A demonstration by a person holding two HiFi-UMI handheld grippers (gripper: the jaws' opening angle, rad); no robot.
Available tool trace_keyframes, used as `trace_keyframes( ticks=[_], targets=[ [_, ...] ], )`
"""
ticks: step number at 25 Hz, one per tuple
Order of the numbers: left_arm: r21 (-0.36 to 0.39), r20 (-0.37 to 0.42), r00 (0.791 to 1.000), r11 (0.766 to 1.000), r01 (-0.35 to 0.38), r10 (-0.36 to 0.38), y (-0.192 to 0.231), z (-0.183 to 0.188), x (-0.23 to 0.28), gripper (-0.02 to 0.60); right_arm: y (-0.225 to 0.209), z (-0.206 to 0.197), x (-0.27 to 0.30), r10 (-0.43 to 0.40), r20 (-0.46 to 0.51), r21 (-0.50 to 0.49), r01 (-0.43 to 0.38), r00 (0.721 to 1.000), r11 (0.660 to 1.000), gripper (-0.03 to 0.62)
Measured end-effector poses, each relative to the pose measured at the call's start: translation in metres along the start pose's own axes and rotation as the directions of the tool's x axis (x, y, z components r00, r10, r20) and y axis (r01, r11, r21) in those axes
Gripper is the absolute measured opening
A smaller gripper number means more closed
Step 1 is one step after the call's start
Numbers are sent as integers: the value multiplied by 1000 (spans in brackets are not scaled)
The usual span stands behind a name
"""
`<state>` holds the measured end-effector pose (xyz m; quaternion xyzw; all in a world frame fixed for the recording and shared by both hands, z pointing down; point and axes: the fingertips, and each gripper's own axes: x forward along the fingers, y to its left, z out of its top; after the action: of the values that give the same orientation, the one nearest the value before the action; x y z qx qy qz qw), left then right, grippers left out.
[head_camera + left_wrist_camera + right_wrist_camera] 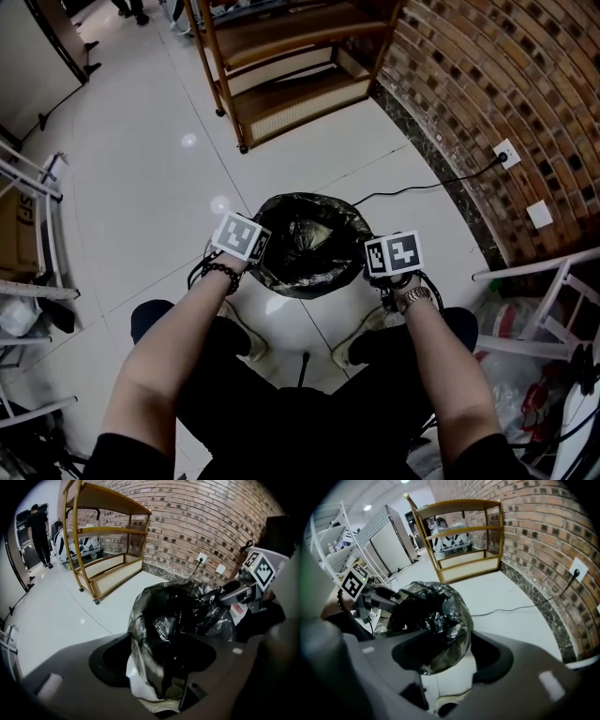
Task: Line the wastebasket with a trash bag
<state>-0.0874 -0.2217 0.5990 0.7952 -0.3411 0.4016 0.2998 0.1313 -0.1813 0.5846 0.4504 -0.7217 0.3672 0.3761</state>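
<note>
A black trash bag (307, 242) sits in a white wastebasket (281, 307) on the floor between the person's feet, its film folded out over the rim. My left gripper (255, 259) is at the left side of the rim and my right gripper (372, 272) at the right side. In the left gripper view the bag (173, 620) hangs between the wide jaws of the left gripper (159, 667) above the white basket wall (140, 688). In the right gripper view the bag's folded edge (440, 620) lies between the spread jaws of the right gripper (445, 663). Neither pair of pads visibly presses the film.
A wooden shelf on casters (281, 66) stands behind the basket. A curved brick wall (487, 84) runs on the right, with an outlet (506, 153) and a black cord (422, 187) on the floor. White racks (37, 234) and bagged clutter (511, 356) flank me. A person (40, 527) stands far off.
</note>
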Motion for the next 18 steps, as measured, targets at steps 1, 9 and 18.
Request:
trace_keyframes(
  ticks=[1,9,18],
  targets=[
    [-1,1,1000,1000,10,-10,-1,1,3,307,-1,-2,3,0,-8,3,0,1000,1000,262],
    [38,-32,1000,999,1,0,2,4,13,307,-8,-3,21,1,-42,12,0,999,1000,265],
    [66,2,1000,998,10,-10,2,1,-1,325,-4,10,-12,-11,48,-57,14,999,998,284]
  ],
)
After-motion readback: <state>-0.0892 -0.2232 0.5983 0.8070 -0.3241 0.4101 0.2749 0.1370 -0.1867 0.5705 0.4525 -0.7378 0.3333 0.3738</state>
